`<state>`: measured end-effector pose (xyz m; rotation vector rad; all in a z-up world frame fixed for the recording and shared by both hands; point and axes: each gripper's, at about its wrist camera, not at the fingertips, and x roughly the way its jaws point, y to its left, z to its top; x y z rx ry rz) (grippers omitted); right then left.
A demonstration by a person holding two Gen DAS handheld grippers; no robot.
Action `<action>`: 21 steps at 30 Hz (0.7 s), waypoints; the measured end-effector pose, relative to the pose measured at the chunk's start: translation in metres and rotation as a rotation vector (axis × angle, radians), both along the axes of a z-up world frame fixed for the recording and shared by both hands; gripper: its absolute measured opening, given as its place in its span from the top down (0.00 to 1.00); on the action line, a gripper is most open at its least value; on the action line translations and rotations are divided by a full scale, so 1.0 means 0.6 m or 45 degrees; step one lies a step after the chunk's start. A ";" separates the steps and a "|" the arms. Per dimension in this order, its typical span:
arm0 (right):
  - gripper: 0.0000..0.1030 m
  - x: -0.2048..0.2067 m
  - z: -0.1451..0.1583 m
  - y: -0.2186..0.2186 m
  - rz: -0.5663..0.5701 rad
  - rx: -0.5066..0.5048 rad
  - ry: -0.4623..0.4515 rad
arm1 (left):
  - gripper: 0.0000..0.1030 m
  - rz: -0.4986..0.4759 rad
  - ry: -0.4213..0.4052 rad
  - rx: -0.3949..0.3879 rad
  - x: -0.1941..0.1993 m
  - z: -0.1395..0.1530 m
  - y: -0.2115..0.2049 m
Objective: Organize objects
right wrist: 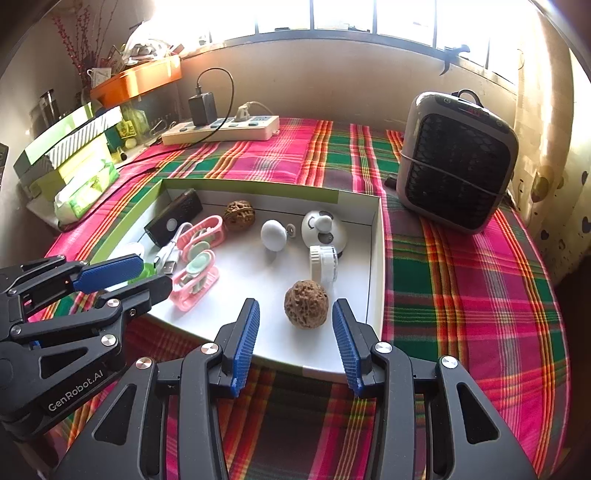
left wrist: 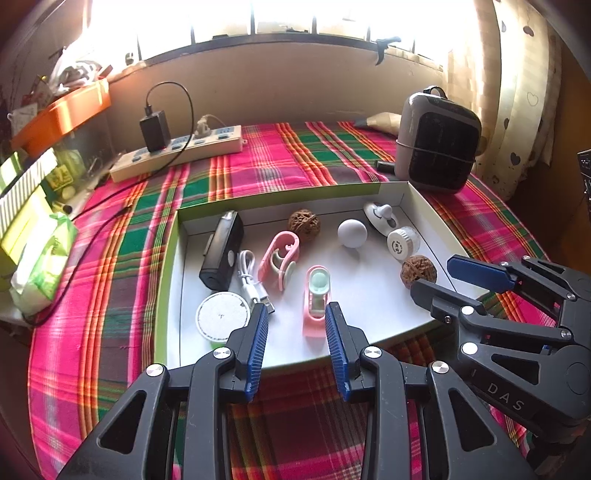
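Bright barred window (right wrist: 369, 16) glared above a beige wall (right wrist: 325, 81), patterned curtain (left wrist: 524, 96) hung at right, pink-green plaid cloth (right wrist: 461, 295) covered the counter, cluttered shelf (right wrist: 136, 79) at left.

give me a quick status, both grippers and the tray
Left gripper open, empty, over the near pink clip. Right gripper open, empty, walnut ahead. White tray crowded, nothing blocking.

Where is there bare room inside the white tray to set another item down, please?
The tray floor is bare near its front edge, between the pink clip and the near walnut, and around the white ball. The left side is crowded: black device, cable, round lid.
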<state>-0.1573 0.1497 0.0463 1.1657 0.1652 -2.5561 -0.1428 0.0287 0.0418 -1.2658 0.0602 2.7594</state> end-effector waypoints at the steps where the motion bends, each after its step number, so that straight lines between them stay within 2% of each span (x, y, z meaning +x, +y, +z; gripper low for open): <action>1: 0.59 0.005 0.002 0.001 0.000 -0.007 0.005 | 0.71 -0.001 0.004 0.003 0.005 0.001 0.000; 8: 0.58 0.036 0.013 0.003 -0.020 -0.032 0.035 | 0.71 0.045 0.043 -0.015 0.041 0.010 -0.007; 10: 0.54 0.043 0.015 0.003 -0.017 -0.036 0.045 | 0.71 0.055 0.048 -0.005 0.050 0.012 -0.010; 13: 0.53 0.057 0.019 0.005 -0.018 -0.052 0.055 | 0.71 0.073 0.071 -0.034 0.065 0.014 -0.011; 21: 0.52 0.091 0.016 0.007 -0.012 -0.051 0.056 | 0.71 0.112 0.011 -0.053 0.095 -0.008 -0.022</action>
